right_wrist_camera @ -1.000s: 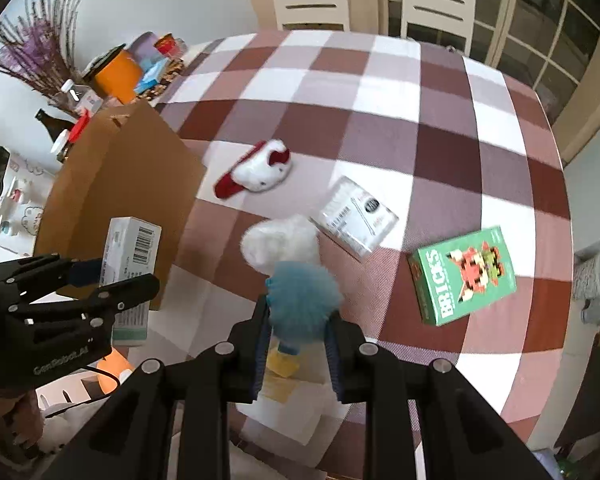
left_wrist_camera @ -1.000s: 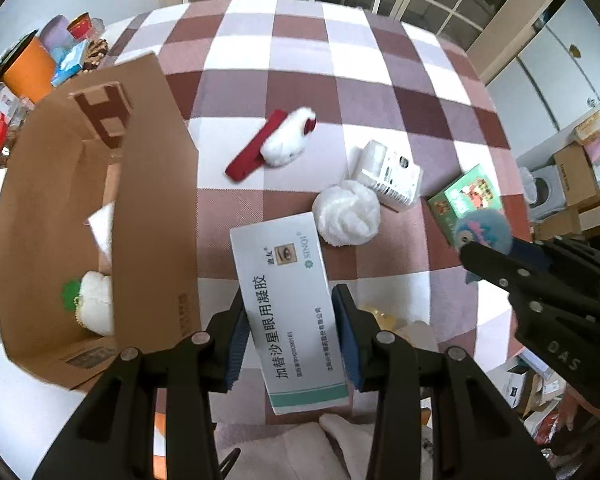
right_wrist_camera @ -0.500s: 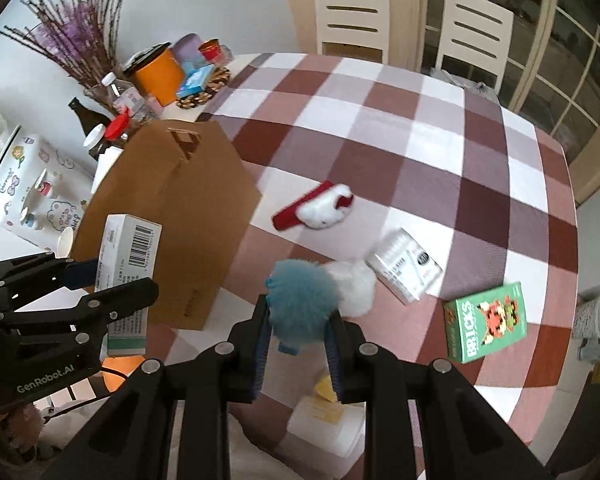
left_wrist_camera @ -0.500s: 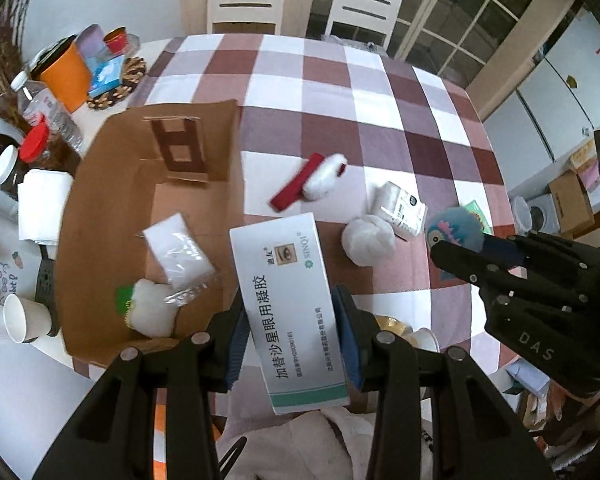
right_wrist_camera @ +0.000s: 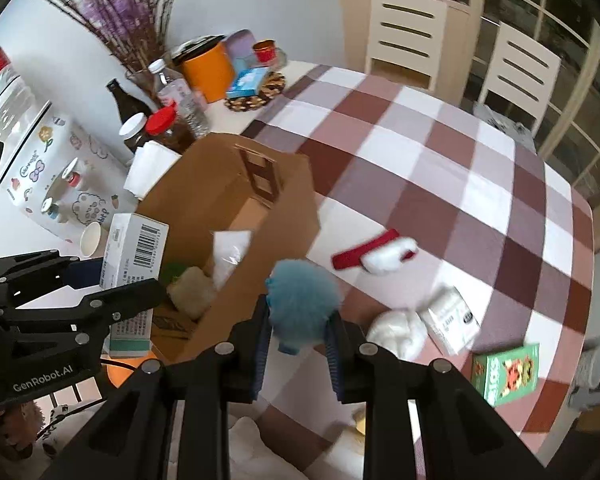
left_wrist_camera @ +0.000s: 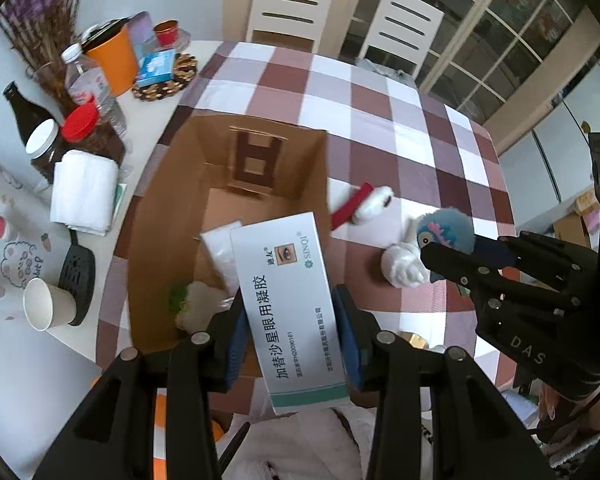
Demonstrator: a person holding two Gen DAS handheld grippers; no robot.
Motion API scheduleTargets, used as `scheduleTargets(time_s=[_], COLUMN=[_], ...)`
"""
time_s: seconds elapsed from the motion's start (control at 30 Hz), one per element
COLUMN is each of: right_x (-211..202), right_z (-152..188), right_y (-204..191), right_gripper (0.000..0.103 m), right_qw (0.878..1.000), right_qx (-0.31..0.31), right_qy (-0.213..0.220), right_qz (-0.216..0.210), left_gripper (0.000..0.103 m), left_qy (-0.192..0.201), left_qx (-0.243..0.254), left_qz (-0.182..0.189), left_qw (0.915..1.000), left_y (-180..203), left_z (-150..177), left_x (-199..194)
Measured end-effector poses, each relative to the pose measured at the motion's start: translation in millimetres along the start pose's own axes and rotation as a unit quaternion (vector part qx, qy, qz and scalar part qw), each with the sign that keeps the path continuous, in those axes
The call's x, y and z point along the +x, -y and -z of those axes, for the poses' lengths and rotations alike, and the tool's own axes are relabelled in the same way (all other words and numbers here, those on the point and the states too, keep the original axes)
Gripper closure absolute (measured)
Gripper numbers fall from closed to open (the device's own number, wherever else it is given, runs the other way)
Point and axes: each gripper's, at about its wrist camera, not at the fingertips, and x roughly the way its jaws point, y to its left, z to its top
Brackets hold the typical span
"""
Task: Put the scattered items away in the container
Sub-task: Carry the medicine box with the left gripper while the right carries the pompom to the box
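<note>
where clamped: fluffy blue toy [right_wrist_camera: 303,300]

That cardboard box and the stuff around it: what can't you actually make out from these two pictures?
- Cardboard box floor: left wrist view, the held white medicine carton covers much of it.
- Green-and-cream item in the box: both views, too blurred to name.
- White packet on the tablecloth: right wrist view, print smeared; left wrist view, hidden behind the right gripper.
- Green box: lettering blurred.
- Blue fluffy toy: underside hidden between pads.
</note>
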Motion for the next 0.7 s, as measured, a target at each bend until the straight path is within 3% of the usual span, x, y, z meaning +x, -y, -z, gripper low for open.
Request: scheduleTargets(time_s=[0.3,0.7], right_x=[17.4,54.9], right_z=[-25.6,-47.9], right_y=[-35.5,-59.5], right_gripper=[0.078,0.078], right_qw=[0.999,0.996], right_qx=[-0.041,-0.069], right_qy=[-0.01,-0.043], right_qz=[-0.02,-0.044], left_gripper=[0.062,0.062], left_qy=[0.0,-0.019], left_qx=[-0.041,-0.063], left_qz=[-0.012,-0.016], left_qw=[0.9991,0.9977], left_y=[-39.6,-61.0], left_z=[-5.4,-10.9], left_x=[1.5,18.4])
